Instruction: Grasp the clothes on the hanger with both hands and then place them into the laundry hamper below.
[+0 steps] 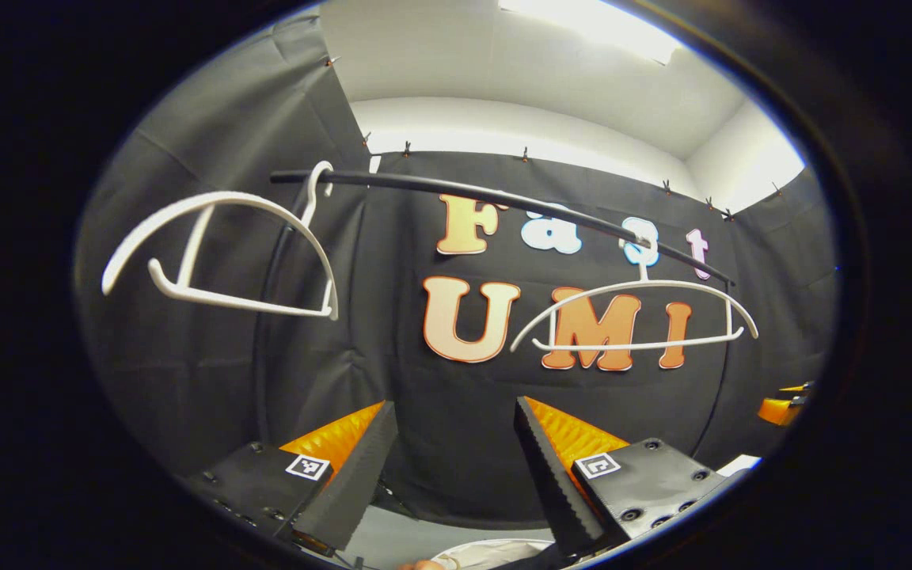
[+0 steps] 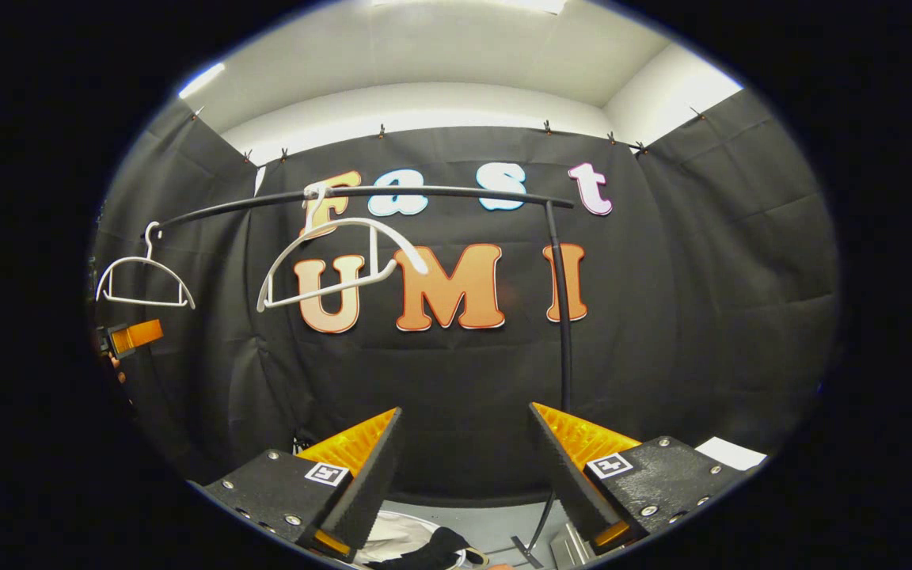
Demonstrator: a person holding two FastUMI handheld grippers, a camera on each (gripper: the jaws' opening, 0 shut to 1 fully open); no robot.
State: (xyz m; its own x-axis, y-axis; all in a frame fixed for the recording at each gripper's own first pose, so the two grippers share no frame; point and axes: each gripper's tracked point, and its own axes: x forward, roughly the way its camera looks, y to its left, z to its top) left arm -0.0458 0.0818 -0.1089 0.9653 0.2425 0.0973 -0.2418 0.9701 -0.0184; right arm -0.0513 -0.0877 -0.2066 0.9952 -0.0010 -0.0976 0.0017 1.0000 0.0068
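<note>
Since both hangers are bare, I judge the clothes are already off them, and what matters now lies below my claws, not ahead.

Biggest thing in front of me is the dark rail (image 1: 503, 194), its long axis running across the booth from left to right, with an upright post at its right end in the right gripper view (image 2: 565, 317). Two white hangers hook over it. In the left gripper view one hanger (image 1: 242, 301) swings close on the left, tilted; the other (image 1: 638, 346) hangs level farther along on the right. In the right gripper view they show as the twisted one (image 2: 329, 291) near the middle and the far one (image 2: 143, 259) at the left end.

Down at the bottom edge of the right gripper view I see a pale curved rim, likely the laundry hamper (image 2: 393, 534), with a dark bundle of cloth (image 2: 432, 546) lying against it. I take that for the clothes, though little of it shows. It sits low and near, under the right claw (image 2: 465, 410), just beside that claw's left finger. A pale rim (image 1: 495, 550) also peeks under the left claw (image 1: 454, 408).

Both claws stand wide apart and grip nothing. By my reckoning the right one is nearer the bundle.
</note>
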